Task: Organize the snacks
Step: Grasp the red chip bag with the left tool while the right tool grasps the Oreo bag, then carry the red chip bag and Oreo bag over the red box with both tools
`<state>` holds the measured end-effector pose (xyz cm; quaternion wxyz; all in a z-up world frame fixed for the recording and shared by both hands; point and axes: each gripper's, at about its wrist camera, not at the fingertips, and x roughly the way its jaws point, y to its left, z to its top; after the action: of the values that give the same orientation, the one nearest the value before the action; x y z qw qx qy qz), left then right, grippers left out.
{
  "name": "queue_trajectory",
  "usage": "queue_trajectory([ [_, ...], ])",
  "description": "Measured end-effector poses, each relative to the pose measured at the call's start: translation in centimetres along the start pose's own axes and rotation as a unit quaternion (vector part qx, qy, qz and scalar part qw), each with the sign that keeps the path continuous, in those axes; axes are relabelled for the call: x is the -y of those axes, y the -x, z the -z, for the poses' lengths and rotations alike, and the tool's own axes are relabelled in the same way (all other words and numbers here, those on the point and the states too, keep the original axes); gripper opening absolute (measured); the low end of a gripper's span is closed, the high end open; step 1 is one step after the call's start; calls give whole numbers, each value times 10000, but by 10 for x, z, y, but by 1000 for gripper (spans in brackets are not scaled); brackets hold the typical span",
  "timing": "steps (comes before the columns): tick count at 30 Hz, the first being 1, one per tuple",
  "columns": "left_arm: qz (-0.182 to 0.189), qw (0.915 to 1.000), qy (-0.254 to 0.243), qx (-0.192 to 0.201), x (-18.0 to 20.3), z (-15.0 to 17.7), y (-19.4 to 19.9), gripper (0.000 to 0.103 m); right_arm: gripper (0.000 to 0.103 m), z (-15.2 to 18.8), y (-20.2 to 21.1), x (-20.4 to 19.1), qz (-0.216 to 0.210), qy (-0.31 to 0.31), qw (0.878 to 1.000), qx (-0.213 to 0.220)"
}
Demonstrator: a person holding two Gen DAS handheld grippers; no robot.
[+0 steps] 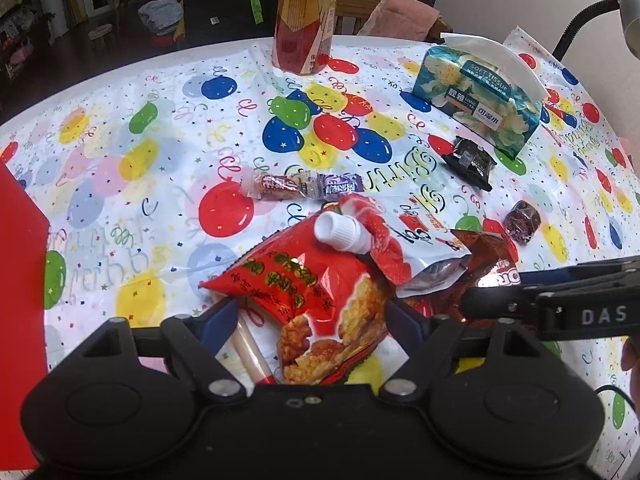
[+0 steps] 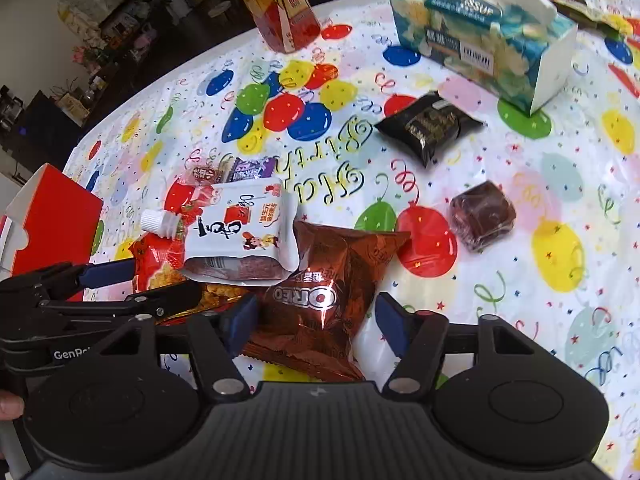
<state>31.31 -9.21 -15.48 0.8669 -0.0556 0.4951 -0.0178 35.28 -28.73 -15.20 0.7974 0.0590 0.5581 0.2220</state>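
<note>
Straddling snack packets [image 1: 320,300] with jaws spread, both hand-held grippers [image 2: 316,316] grip nothing; tablecloth [image 2: 560,280] rightward lies bare.

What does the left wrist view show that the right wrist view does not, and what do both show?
Only the left wrist view shows the pink stick under the red rice-cracker bag and the lamp arm. Only the right wrist view shows the Oreo pack's logo clearly, with the right claw open around it. Both show the white spouted pouch, tissue box, black packet and bottle.
</note>
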Motion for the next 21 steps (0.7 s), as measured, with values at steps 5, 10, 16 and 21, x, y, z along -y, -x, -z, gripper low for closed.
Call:
queue_trajectory([
  [5, 150, 9999, -46, 12, 1, 0, 1, 62, 56, 0, -1, -1, -30, -66, 10000, 41],
  [10, 281, 9996, 30, -9, -2, 0, 3, 51, 48, 2, 1, -3, 65, -59, 9999, 101],
  [16, 237, 9997, -26, 1, -1, 1, 8, 45, 38, 5, 10, -8, 207, 35, 9995, 244],
  [21, 227, 9997, -76, -68, -9, 7, 16, 44, 36, 13, 21, -5, 254, -37, 9992, 297],
])
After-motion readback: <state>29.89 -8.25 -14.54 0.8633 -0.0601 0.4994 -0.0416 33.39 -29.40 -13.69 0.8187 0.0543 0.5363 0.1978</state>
